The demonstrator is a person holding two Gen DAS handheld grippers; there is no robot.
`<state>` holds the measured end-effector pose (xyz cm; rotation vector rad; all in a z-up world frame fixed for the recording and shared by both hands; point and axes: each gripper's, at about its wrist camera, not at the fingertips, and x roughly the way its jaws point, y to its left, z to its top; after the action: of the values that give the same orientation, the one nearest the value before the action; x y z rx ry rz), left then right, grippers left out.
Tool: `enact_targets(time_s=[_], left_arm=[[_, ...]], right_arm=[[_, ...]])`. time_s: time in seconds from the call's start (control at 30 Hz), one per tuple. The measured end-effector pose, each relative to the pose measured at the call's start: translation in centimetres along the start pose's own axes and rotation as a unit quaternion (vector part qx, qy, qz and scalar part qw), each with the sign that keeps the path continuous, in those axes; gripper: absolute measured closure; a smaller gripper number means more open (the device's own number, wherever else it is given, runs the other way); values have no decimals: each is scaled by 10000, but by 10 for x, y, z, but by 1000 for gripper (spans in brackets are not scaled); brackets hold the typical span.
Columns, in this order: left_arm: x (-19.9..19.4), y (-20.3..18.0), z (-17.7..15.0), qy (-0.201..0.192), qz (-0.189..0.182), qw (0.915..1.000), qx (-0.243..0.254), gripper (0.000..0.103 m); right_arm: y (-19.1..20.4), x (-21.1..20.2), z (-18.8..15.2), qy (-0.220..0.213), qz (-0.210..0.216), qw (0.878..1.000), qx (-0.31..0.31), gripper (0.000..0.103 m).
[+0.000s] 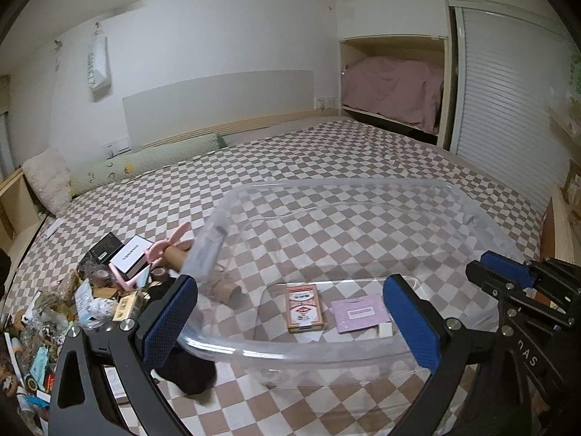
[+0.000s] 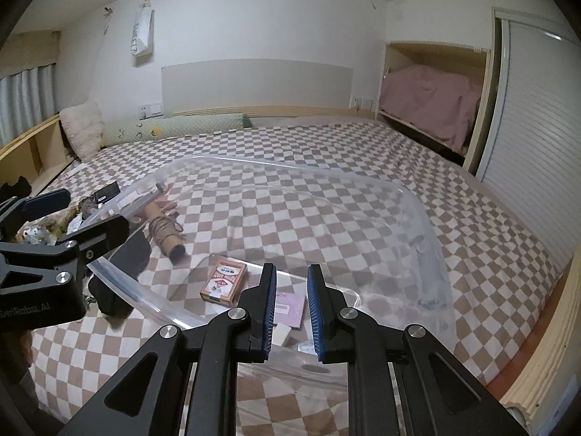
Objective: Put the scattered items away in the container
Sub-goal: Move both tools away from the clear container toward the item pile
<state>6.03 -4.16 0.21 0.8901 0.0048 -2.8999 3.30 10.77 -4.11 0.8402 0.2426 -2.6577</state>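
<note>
The right hand-held gripper (image 2: pixel 289 309) stands narrow, its blue pads nearly together with a slim gap; whether the clear rim below is pinched between them is hard to tell through the glare. The left hand-held gripper (image 1: pixel 294 316) is spread wide, and the near wall of the clear plastic container (image 1: pixel 483 218) lies between its pads without either plainly pressing on it.

The container rests on the checkered bed (image 1: pixel 326 152), straight ahead at twelve o'clock from both cameras. It looks light, thin-walled and somewhat flexible, and slick to the touch; the rolled rim is probably the best place to take hold, since the smooth walls would likely slip. Inside it lie a red card box (image 1: pixel 304 307) and a lilac packet (image 1: pixel 357 314), both flat, stiff and light, easiest pinched across their short edges.

At about nine to ten o'clock in the left view sits the heap of scattered items (image 1: pixel 65 305), a loose mix of wrappers and small boxes, likely light and crinkly. A cardboard tube (image 2: pixel 167 241) wound with twine lies beside the container; it should be rigid but apt to roll.

Legible writing: "CHANEL" on a white box (image 1: pixel 130 256) at the heap, and "GenRobot.AI" on the left gripper's body in the right view. The card box print is too small to read.
</note>
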Motion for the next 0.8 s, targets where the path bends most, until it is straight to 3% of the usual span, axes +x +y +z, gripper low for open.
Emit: enact_targets(time_s=[0.07,0.1,0.17,0.33,0.4,0.43,0.8], left_arm=[[-4,8,-2,-14,62,10000,-61,0],[-5,12,-3,-20,96,9999,-90,0],[-9,22,-5,-29,172,9997,-146,0],[-16,46,-11,-32,321,9990,-295,0],[-19,55,-13,-37,368,9986,-365,0],[-20,59,-15,-41,390,9984,-398,0],[-32,98,-28,-89,667,9959,-608,0]], right_arm=[[5,-2,2,-61,-8,10000,4,82],[6,-3,3,-106,-33,9999,52,59],[9,-6,4,-226,-82,9996,133,28],[21,-9,9,-396,-26,9991,160,24],[25,-9,10,-470,16,9987,188,4],[28,-10,10,-513,45,9985,201,0],[58,-11,11,-574,246,9980,-16,0]])
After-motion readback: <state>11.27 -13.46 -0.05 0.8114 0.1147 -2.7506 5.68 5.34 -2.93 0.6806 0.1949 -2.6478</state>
